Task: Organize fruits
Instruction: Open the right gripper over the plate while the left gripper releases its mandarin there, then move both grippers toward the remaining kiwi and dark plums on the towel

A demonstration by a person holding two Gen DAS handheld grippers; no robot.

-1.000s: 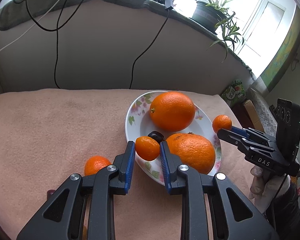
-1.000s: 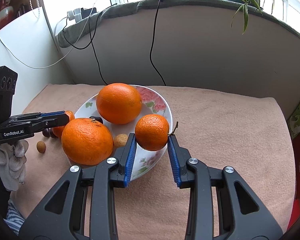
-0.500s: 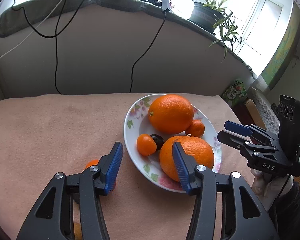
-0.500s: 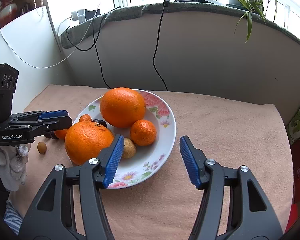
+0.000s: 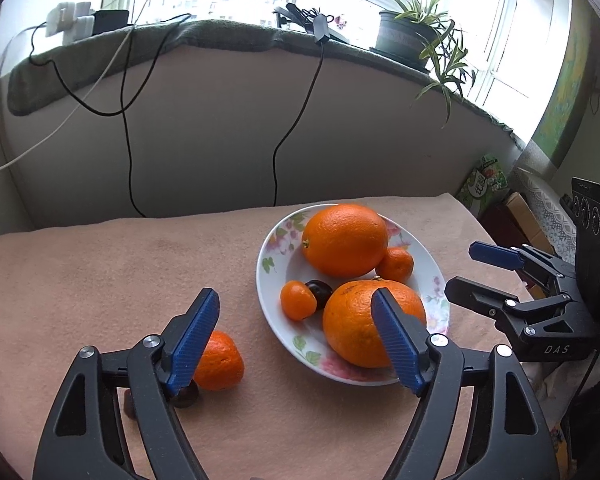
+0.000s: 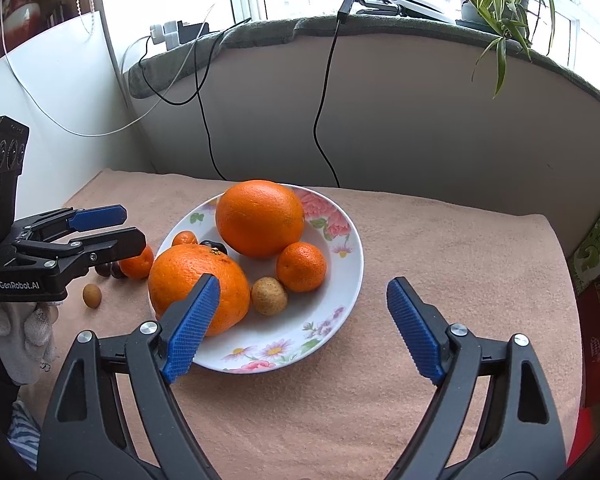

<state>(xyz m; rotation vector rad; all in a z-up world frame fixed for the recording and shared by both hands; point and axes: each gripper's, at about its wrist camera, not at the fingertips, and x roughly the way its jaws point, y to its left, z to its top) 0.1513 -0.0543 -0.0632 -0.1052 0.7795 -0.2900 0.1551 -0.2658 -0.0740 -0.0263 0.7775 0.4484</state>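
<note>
Both grippers wide, jaws just been opening, nothing between the pads. Left gripper sits over the peach-coloured cloth at the plate's near-left edge; right gripper hangs over the plate's near rim. Floral plate holds two big oranges, far one and near one, touching; a mandarin against the far orange, a brown longan-like fruit beside the near orange, a small mandarin and a dark fruit on the plate's left side. Off the plate: a loose mandarin half hidden by the left finger, dark fruits beside it, type unclear, and a small brown fruit on the cloth. Behind: wall, cables, windowsill, spider plant.
</note>
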